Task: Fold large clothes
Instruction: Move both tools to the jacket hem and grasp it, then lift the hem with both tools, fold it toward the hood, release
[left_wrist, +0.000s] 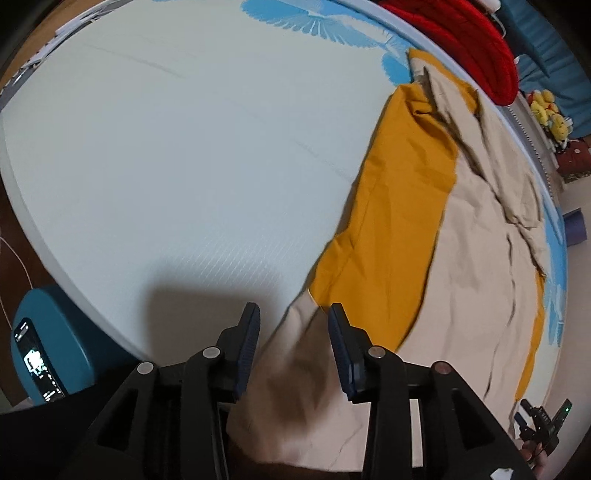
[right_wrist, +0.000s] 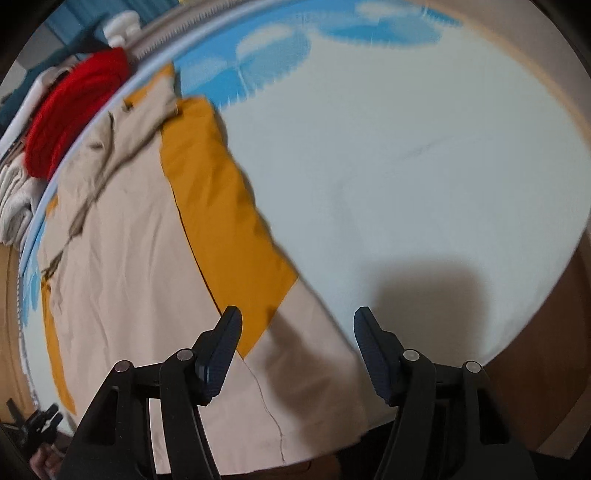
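A large beige and mustard-yellow garment (left_wrist: 461, 236) lies spread on a pale mattress (left_wrist: 166, 155), reaching from the near edge to the far edge. It also shows in the right wrist view (right_wrist: 122, 258). My left gripper (left_wrist: 291, 343) is open, with a beige corner of the garment lying between and below its fingers. My right gripper (right_wrist: 297, 350) is open wide above the garment's near beige edge and holds nothing. The other gripper (left_wrist: 543, 424) shows small at the lower right of the left wrist view.
The mattress (right_wrist: 406, 166) has a blue feather print (left_wrist: 325, 22) at its far end. A red cloth (left_wrist: 469, 40) and yellow plush toys (left_wrist: 550, 110) lie beyond the mattress. A phone (left_wrist: 37, 362) rests on a teal stool at the left. Wooden floor borders the mattress.
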